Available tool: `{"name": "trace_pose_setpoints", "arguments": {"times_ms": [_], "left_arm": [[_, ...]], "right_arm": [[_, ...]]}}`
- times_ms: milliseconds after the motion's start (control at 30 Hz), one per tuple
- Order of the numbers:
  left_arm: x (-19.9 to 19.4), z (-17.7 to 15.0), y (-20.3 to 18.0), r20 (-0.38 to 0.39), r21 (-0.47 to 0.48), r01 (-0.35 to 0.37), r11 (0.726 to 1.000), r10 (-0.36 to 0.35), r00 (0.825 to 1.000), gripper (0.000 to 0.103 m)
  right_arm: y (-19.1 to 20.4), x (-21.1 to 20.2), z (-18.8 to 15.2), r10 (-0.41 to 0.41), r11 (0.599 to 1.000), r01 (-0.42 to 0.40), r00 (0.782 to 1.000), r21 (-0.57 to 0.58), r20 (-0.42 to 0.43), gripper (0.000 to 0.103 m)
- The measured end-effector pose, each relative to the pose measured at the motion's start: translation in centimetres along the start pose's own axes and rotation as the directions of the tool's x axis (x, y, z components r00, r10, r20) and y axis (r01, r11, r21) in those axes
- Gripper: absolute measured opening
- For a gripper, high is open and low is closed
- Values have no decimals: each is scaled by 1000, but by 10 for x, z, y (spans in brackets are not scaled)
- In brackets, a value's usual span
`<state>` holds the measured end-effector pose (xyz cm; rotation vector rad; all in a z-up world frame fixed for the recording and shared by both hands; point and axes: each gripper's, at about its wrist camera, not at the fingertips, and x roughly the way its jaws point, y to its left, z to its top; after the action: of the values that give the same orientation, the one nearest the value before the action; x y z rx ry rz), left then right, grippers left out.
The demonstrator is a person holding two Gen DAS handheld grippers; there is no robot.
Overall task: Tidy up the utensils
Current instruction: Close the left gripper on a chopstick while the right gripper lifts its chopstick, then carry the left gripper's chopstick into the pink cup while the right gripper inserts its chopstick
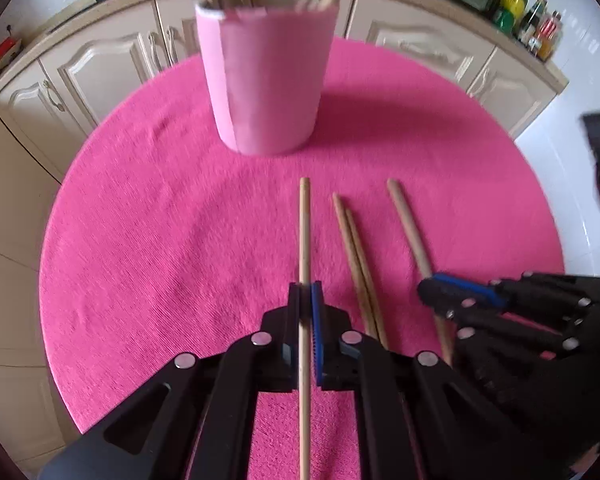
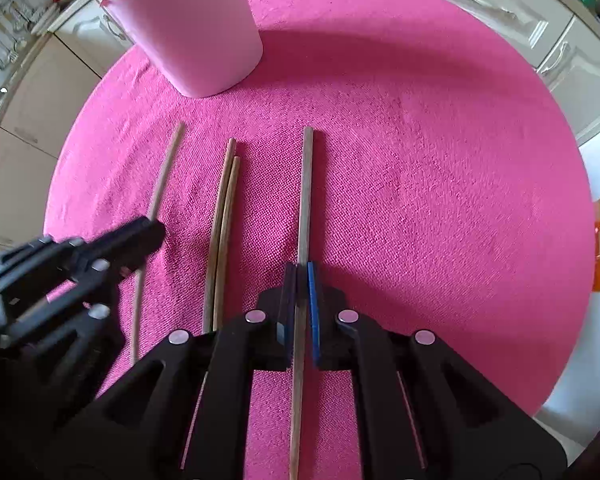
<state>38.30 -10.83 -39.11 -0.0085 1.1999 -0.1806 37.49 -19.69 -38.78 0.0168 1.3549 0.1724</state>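
Left gripper (image 1: 305,292): clamped on pale chopstick (image 1: 304,232), stick running lengthwise between jaws.
Right gripper (image 2: 301,274): clamped likewise on darker chopstick (image 2: 306,192), seemingly lifted.

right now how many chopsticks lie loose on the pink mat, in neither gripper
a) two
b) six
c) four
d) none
a: two chopsticks lie side by side on the pink mat between the grippers, while the left gripper and the right gripper are each shut on one more.
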Motion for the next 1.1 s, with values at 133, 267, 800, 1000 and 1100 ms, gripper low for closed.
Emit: {"name": "trace_pose_setpoints", "arguments": {"times_ms": [133,267,800,1000,1100], "left_arm": [[-13,5,5,50,-8,11,1000,-11,999,6],[-24,6,10,84,-20,24,999,-23,996,6],[-70,14,14,288,-19,95,995,-86,954,6],[-88,17,19,357,-7,118,993,-108,928,6],[-95,19,20,381,-2,127,992,-117,917,6]], "right_arm": [[5,0,4,-9,1000,9,1000,1,-8,7],[3,1,6,10,1000,-10,1000,3,-7,7],[-23,-52,-5,185,976,-212,934,57,307,6],[-21,-71,-3,208,969,-244,897,44,391,6],[-16,-80,-2,220,965,-258,883,39,414,6]]}}
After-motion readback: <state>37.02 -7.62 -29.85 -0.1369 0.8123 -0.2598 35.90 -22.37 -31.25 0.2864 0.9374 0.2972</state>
